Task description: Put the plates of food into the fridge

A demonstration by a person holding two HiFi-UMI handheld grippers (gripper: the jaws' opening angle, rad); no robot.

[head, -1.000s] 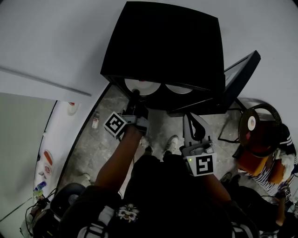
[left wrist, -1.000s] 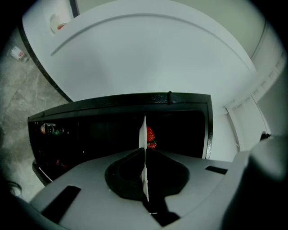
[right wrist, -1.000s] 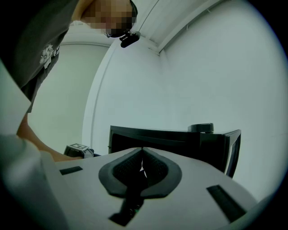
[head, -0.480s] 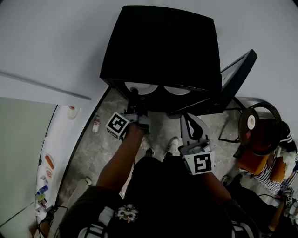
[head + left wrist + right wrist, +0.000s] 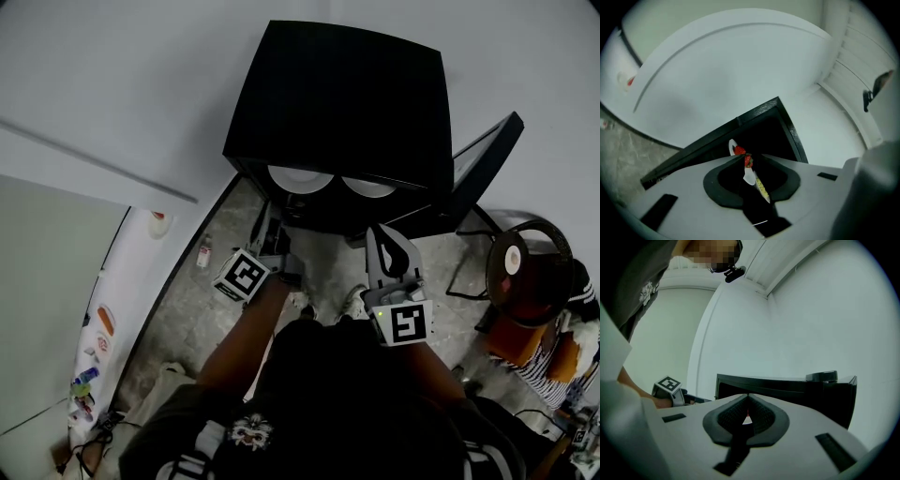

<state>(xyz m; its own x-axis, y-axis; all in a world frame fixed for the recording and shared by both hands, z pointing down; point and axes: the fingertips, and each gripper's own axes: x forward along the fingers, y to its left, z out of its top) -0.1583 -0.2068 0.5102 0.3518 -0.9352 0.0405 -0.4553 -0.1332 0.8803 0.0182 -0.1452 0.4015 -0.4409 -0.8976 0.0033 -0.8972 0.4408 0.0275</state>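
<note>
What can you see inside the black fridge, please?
A left plate and a right plate, both white, sit side by side near the front of the fridge; strawberries show on one. The fridge's top covers everything deeper inside.

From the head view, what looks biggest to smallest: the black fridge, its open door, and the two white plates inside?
1. Black fridge.
2. Open door.
3. Left plate and right plate look alike; both partly hidden.
</note>
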